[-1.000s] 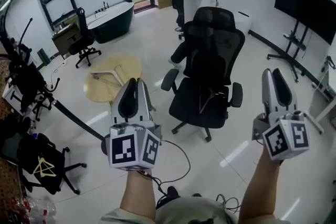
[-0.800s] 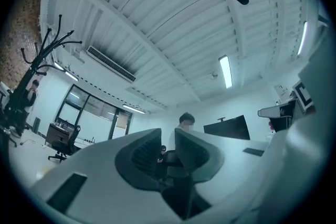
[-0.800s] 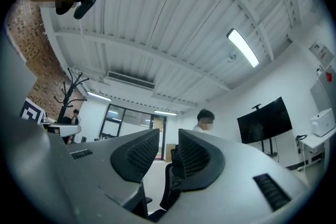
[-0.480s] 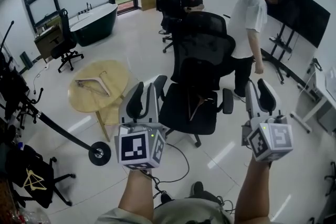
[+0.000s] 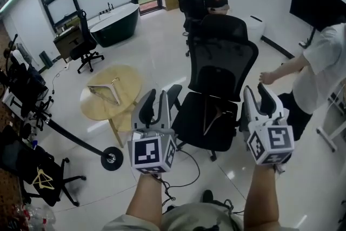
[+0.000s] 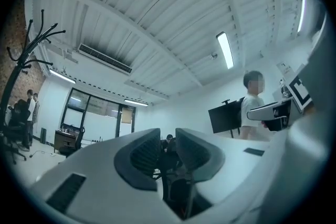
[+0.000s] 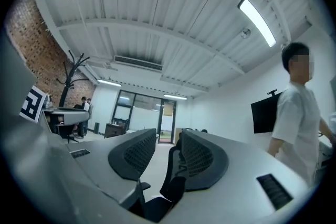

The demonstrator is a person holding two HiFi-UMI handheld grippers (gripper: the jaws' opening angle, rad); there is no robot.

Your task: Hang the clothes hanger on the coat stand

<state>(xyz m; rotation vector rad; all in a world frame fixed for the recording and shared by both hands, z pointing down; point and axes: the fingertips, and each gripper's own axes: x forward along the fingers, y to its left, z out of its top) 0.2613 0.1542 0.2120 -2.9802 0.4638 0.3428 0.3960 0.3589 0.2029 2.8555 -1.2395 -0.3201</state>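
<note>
Standing over a black office chair [image 5: 224, 65] with both tools raised in front of the body. Holding the left gripper [image 5: 154, 107] at the chair's left edge, jaws parted by only a narrow gap and gripping nothing, just the far chair showing through the slit in the left gripper view. Holding the right gripper [image 5: 258, 99] at the chair's right edge, jaws apart and opening, pads pressing on nothing. Looking down on a wooden clothes hanger [image 5: 210, 120] lying on the chair seat between the two grippers, untouched, and on a second hanger [image 5: 104, 92] lying flat on a round yellow table [image 5: 130, 77] further left, well apart from both grippers. Catching the coat stand [image 6: 22, 60] upright at the far left of the left gripper view, and a person in a white shirt [image 5: 324, 67] close by on the right
</note>
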